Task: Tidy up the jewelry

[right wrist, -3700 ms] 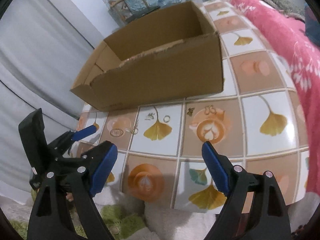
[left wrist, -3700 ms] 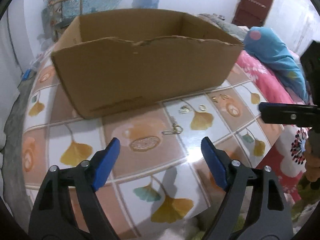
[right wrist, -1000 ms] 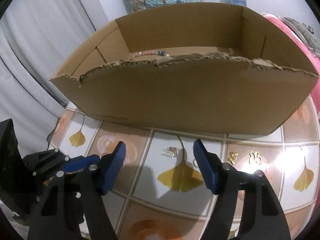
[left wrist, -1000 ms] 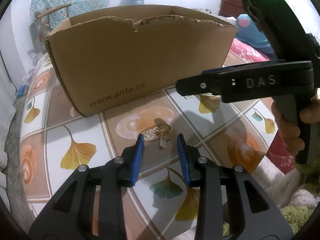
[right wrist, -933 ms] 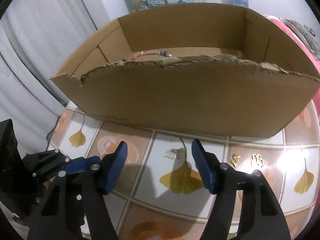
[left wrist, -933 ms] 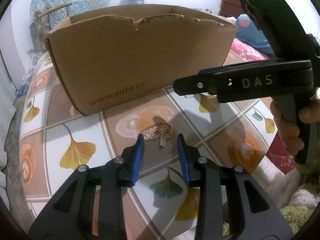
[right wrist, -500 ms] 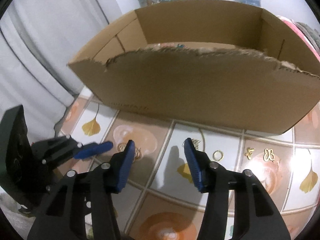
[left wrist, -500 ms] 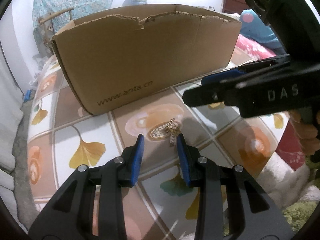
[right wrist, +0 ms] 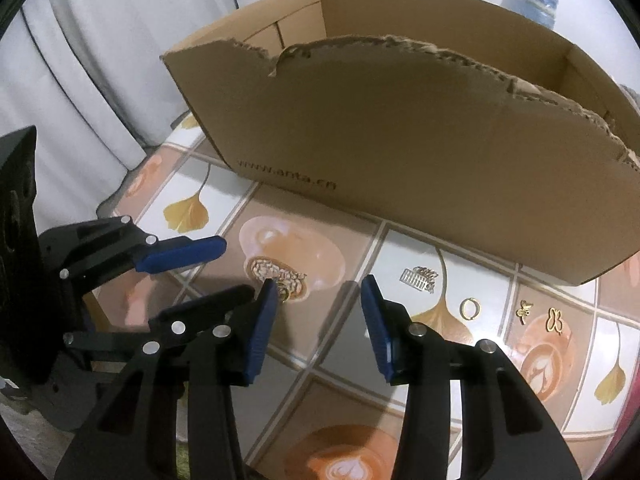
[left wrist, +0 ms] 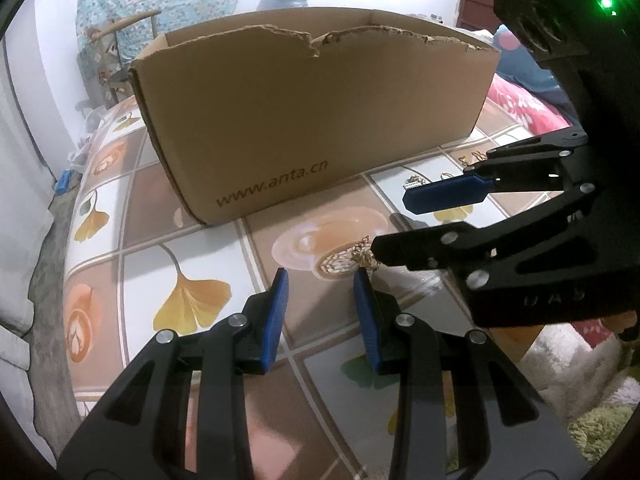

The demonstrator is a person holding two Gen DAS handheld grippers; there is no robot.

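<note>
The left wrist view looks steeply down along its own fingers (left wrist: 362,316) from close above the table (left wrist: 192,252), facing the box (left wrist: 312,120); the right gripper (left wrist: 404,226) crosses it from the right; the right wrist view, as close and tilted down, faces the same box (right wrist: 420,152) from further right; both share the box front, the tiles and the gold chain (left wrist: 362,256).

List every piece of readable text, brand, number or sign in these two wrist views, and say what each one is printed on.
"www.anta.cn": printed along the lower front wall of the cardboard box, clear in the left wrist view.
The same line on the box in the right wrist view is blurred; only "anta.cn" can be made out.
Raised letters on the body of the right gripper, in the left wrist view: too dim to read.
No other text shows.
</note>
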